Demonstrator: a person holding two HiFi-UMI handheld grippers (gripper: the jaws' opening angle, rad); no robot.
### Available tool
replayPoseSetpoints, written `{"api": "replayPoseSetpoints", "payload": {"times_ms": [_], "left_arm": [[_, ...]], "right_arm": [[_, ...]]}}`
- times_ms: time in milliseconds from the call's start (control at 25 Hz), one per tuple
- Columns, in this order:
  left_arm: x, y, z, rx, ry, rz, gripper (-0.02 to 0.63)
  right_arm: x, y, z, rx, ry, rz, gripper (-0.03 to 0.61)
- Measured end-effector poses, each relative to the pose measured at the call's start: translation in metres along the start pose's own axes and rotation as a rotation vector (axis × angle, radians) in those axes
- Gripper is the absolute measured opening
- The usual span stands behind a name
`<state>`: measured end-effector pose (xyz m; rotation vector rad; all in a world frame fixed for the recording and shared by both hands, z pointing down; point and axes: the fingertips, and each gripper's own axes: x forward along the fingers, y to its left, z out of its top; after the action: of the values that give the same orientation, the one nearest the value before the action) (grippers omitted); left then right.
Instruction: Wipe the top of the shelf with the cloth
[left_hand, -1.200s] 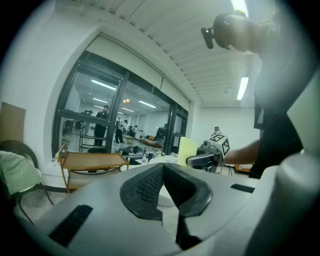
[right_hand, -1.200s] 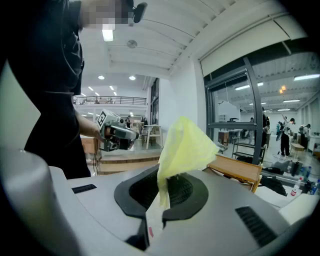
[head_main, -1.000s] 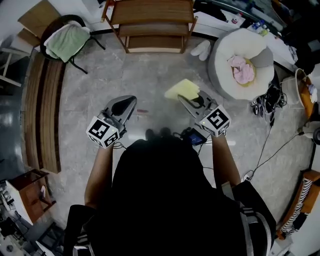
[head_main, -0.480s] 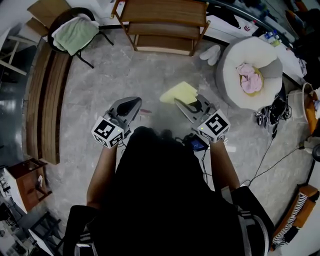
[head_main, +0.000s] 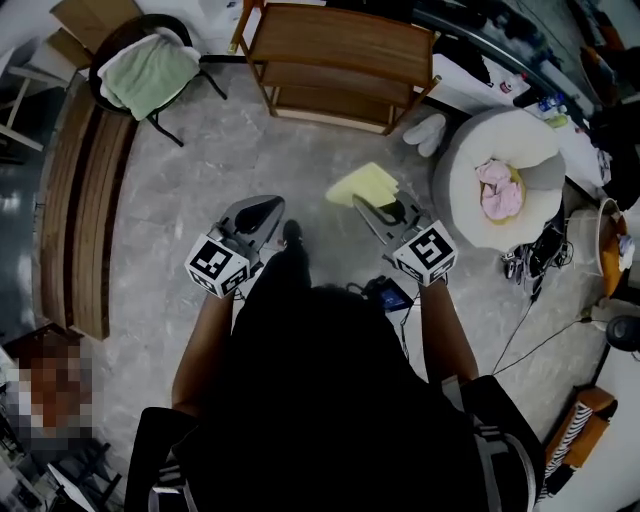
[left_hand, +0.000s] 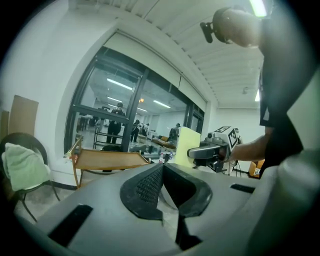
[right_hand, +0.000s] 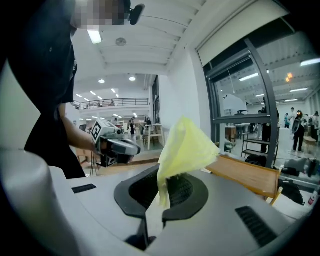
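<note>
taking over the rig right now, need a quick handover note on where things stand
Right gripper: shut on the yellow cloth, which sticks up out of the jaws.
Left gripper: jaws together, nothing in them.
Wooden shelf: ahead across the floor, apart from both grippers.
Done: the cloth is gripped and off the floor.
Left: carry the cloth to the shelf top and wipe it. The cloth is not yet touching the shelf.

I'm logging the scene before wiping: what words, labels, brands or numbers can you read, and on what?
No text is readable.
On the left gripper and right gripper: square marker patterns, no letters.
The cloth: no print.
The bottles, upper right: labels too small.
</note>
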<state>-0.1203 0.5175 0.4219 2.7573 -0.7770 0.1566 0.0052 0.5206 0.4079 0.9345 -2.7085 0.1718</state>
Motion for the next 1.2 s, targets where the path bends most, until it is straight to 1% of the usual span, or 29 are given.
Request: {"api": "replayPoseSetpoints", "payload": {"times_ms": [160, 320, 400, 480, 680, 840, 1040, 1200], "left_arm": [[0.020, 0.062, 0.030, 0.024, -0.009, -0.023, 0.011], [0.032, 0.115, 0.055, 0.051, -0.019, -0.051, 0.011], [0.040, 0.144, 0.062, 0.049, -0.025, -0.039, 0.011], [0.051, 0.166, 0.066, 0.033, -0.033, -0.022, 0.011], [0.083, 0.199, 0.072, 0.031, -0.018, -0.011, 0.011], [0.115, 0.234, 0.082, 0.018, -0.009, 0.045, 0.011], [0.160, 0.276, 0.097, 0.012, 0.015, 0.115, 0.011], [0.201, 0.305, 0.122, 0.042, 0.023, 0.176, 0.011]], "right_arm": [[0.053, -0.049, 0.025, -0.023, 0.028, -0.015, 0.031], [0.100, -0.093, 0.055, -0.036, 0.010, -0.058, 0.031], [0.120, -0.113, 0.067, -0.031, -0.008, -0.081, 0.031], [0.136, -0.129, 0.074, -0.023, -0.017, -0.081, 0.031], [0.167, -0.167, 0.079, -0.029, -0.001, -0.055, 0.031], [0.193, -0.205, 0.077, -0.020, 0.005, -0.017, 0.031], [0.220, -0.264, 0.078, -0.009, 0.011, 0.040, 0.031], [0.242, -0.308, 0.079, 0.004, 0.018, 0.104, 0.031]]}}
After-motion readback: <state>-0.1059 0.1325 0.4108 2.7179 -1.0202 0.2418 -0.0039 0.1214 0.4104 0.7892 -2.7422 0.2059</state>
